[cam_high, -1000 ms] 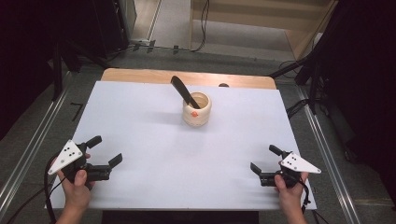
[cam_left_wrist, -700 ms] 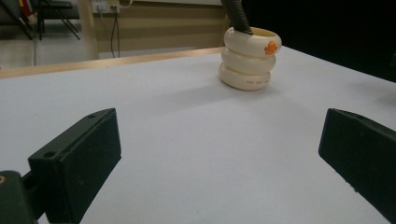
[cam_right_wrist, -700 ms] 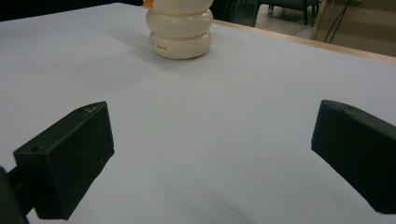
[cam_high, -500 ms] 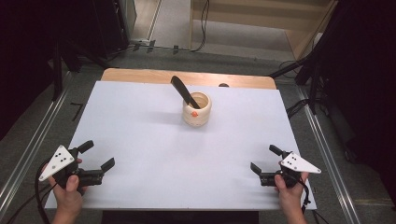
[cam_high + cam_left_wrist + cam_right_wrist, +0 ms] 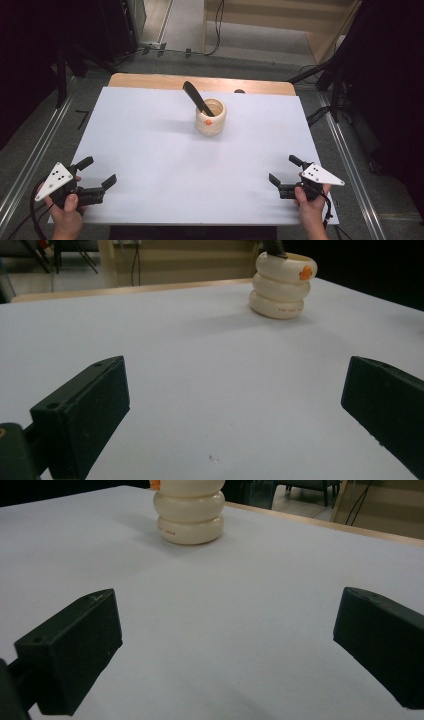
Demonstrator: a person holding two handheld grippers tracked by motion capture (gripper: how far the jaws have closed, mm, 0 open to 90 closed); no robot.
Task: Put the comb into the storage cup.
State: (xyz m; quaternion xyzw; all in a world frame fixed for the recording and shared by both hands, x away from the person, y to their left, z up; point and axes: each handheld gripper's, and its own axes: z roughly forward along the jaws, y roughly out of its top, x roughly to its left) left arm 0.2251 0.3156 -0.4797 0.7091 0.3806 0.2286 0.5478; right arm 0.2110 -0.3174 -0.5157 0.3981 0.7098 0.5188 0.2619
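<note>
Spanning most of the high view, the white worktop (image 5: 150, 135) carries a cream ribbed cup (image 5: 210, 117) near its far edge, a black tool (image 5: 197, 97) leaning out of the cup toward the left. Well short of the cup, the left gripper (image 5: 96, 176) and right gripper (image 5: 284, 170) rest at the near corners, jaws spread, holding nothing.

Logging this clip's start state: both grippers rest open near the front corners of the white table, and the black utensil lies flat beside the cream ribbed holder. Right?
Not quite. The black utensil does not lie flat: it stands leaning inside the cream ribbed holder, as the high view shows. The rest holds: the left gripper and right gripper are open near the front corners of the white table.
</note>
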